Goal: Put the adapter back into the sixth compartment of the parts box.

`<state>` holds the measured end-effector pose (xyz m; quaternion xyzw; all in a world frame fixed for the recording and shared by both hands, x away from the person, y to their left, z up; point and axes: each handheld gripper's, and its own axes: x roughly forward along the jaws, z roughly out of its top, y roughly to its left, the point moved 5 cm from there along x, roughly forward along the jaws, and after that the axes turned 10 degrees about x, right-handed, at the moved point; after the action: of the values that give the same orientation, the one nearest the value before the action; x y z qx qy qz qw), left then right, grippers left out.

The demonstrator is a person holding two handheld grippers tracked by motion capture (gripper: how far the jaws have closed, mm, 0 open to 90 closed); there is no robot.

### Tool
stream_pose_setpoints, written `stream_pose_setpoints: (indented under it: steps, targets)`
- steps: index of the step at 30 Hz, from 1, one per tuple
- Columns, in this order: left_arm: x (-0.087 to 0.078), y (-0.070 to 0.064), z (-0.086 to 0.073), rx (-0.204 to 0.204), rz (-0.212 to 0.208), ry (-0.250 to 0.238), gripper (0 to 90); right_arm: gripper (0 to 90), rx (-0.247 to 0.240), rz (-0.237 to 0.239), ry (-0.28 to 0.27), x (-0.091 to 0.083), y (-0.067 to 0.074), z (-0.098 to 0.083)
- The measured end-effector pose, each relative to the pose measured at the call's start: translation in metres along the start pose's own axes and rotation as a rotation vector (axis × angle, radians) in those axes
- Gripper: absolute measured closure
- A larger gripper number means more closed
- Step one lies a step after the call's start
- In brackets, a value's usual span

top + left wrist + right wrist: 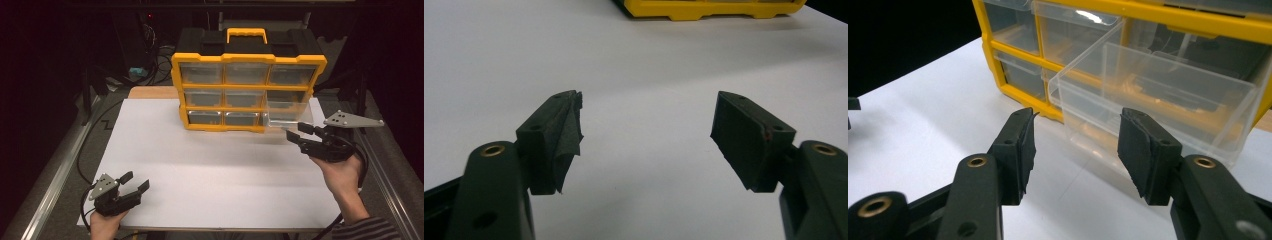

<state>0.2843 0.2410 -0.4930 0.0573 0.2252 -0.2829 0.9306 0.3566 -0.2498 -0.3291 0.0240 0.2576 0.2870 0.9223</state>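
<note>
**Right tongs parted just off the pulled-out clear drawer**

My right gripper [296, 136] sits at the right side of the table, jaws pointing left toward the organizer. In the right gripper view its jaws stand partly apart with nothing between the pads [1024, 150]; the front wall of the clear plastic drawer [1168, 100] lies just beyond them, close but apart from both tips. No grip here.

That drawer [287, 114] is pulled well out of the bottom row at the organizer's right end, still partly in its slot, its front overhanging the white table top [210, 170]. Through its clear walls I see something pale and yellowish, too blurred to name.

My left gripper [134, 181] rests at the near left corner of the white surface, well apart from the organizer. In the left gripper view its jaws are wide, with bare white table between them; the pad [569, 135] on the left-hand jaw looks frayed at its edge.

The yellow-framed drawer organizer [248, 90] stands upright at the far middle of the table, three rows of clear drawers, a black top and a yellow carry handle [246, 35]. The other drawers sit flush in the frame.
</note>
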Motion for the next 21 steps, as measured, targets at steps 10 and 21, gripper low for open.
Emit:
stream_pose_setpoints:
  steps: [10,21]
  targets:
    - [0.0,0.0,0.0,0.0,0.001,0.0,28.8,49.9,0.01,0.012,-0.016,-0.003,0.003,-0.017]
    - [0.0,0.0,0.0,0.002,0.002,0.0,28.8,49.9,0.039,0.029,0.004,0.003,0.002,-0.042]
